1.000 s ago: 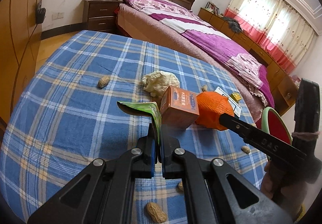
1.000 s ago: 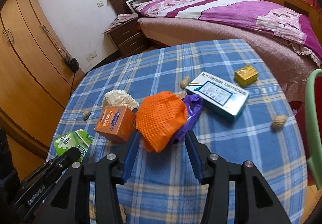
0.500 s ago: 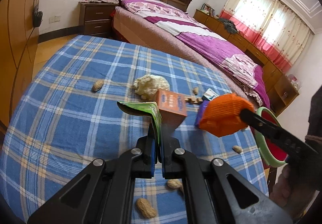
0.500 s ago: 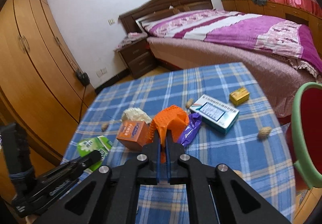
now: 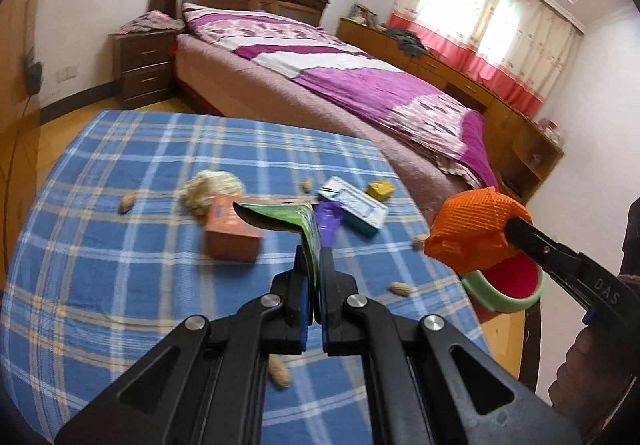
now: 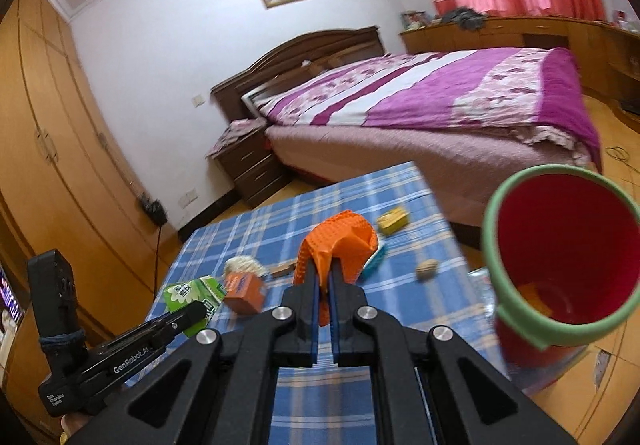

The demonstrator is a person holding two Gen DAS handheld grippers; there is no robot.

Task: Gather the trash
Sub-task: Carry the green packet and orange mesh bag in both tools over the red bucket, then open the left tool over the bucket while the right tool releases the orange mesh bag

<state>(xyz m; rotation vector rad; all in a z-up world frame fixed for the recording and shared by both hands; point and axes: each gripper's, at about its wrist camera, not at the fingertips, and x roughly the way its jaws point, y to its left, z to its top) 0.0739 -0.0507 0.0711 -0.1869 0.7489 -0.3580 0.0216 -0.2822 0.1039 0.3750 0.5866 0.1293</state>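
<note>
My left gripper (image 5: 315, 259) is shut on a green flattened carton (image 5: 294, 216), held above the blue plaid table (image 5: 100, 245); the carton also shows in the right wrist view (image 6: 192, 293). My right gripper (image 6: 325, 269) is shut on an orange net wrapper (image 6: 340, 241), lifted off the table; it also shows in the left wrist view (image 5: 476, 229), just above the rim of the red bin with a green rim (image 5: 508, 285). In the right wrist view the bin (image 6: 560, 257) stands right of the wrapper, beside the table.
On the table lie an orange box (image 5: 232, 233), a crumpled tissue (image 5: 212, 189), a purple wrapper (image 5: 330, 217), a teal-and-white box (image 5: 354, 205), a small yellow box (image 5: 380, 189) and several peanuts (image 5: 128, 201). A bed (image 5: 360, 93) stands beyond the table.
My right gripper closed on the orange net wrapper, lifted it off the table and carried it right toward the bin. The left gripper kept its hold on the green carton and turned right.
</note>
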